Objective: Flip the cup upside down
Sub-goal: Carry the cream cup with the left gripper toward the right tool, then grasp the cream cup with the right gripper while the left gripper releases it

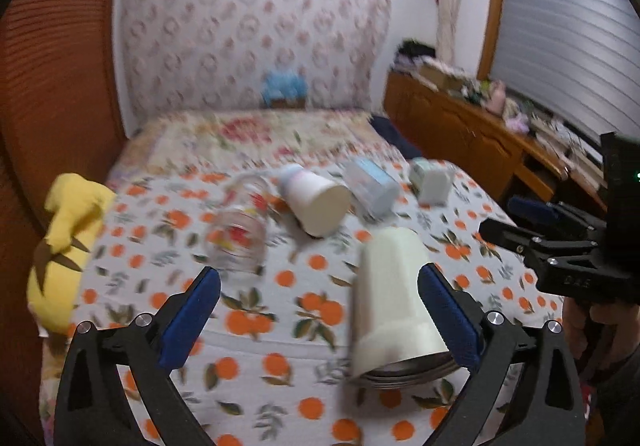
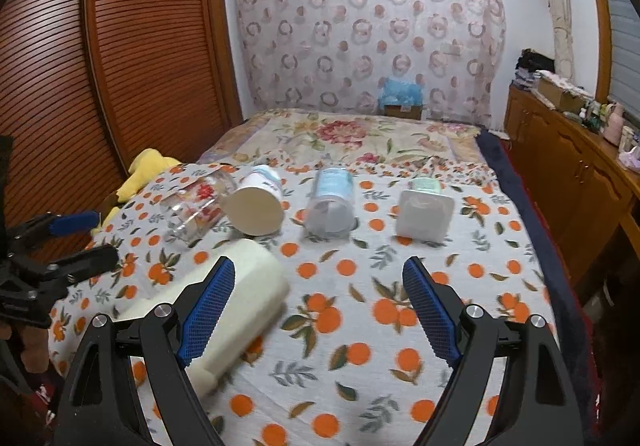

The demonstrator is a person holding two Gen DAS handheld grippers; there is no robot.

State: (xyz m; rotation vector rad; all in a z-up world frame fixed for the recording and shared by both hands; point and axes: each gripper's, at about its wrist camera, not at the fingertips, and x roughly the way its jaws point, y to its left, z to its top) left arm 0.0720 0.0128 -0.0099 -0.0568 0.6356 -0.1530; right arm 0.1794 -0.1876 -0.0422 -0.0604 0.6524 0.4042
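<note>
Cream cup (image 1: 394, 298) on its side (blurred) | left gripper (image 1: 320, 314) spread wide

Left tongs (image 1: 320, 320) spread wide, right tongs (image 2: 319, 312) likewise spread wide, both pointing forward.

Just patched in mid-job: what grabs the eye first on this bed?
A cream cup lies on its side on the orange-print sheet, nearest the cameras, between the open left tongs. Behind it four more cups lie tipped in a row: glass, white, bluish, square. A yellow plush sits at the left edge.
</note>
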